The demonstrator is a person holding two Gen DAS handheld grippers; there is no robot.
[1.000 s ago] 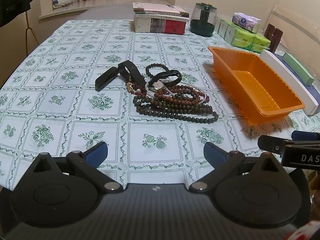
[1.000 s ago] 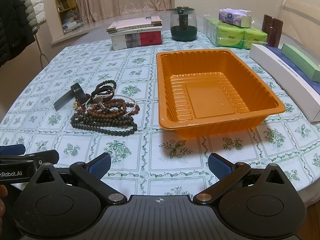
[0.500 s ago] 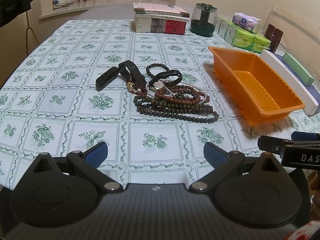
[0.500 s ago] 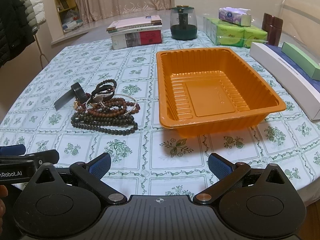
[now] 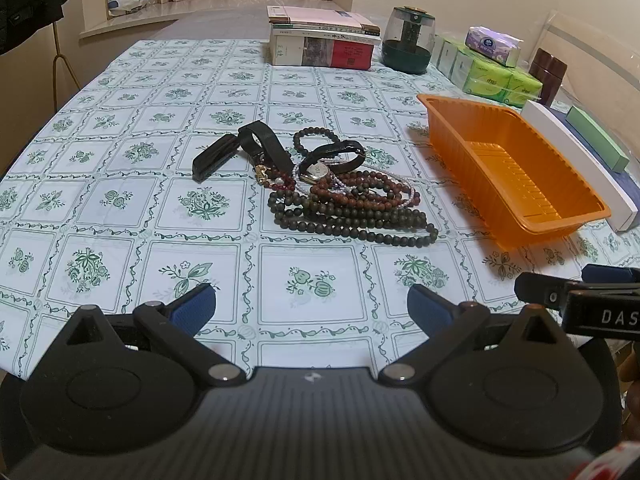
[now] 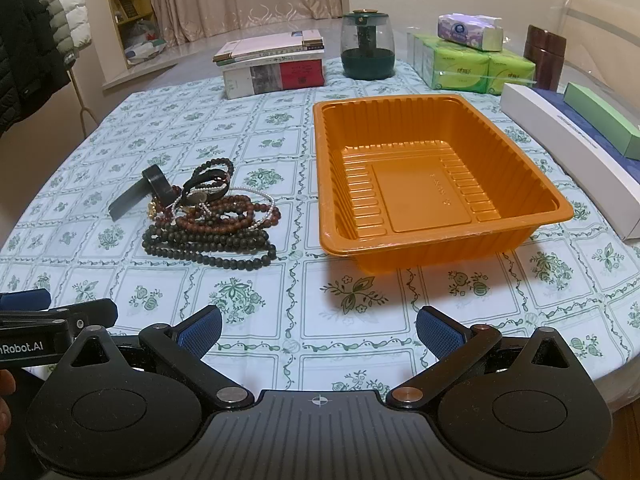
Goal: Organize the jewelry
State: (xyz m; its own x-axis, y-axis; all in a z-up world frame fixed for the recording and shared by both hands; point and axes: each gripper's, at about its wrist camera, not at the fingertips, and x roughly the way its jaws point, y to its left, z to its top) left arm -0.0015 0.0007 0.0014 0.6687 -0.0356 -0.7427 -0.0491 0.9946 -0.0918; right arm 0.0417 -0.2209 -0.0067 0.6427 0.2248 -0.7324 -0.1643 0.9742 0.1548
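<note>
Left gripper (image 5: 311,304) and right gripper (image 6: 319,326) at near surface edge, jaws apart, empty, bare cloth ahead, jewelry pile (image 5: 340,196) mid-surface, orange tray (image 6: 420,236) just beside, toward right edge.

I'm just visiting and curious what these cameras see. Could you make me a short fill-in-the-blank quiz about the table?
1. The orange tray holds ____.
2. The jewelry pile lies on the ____, outside the tray.
3. Both the left gripper and the right gripper have their jaws ____.
4. The stack of books stands beside a dark ____ jar.

Missing words: nothing; tablecloth; open; green
</note>
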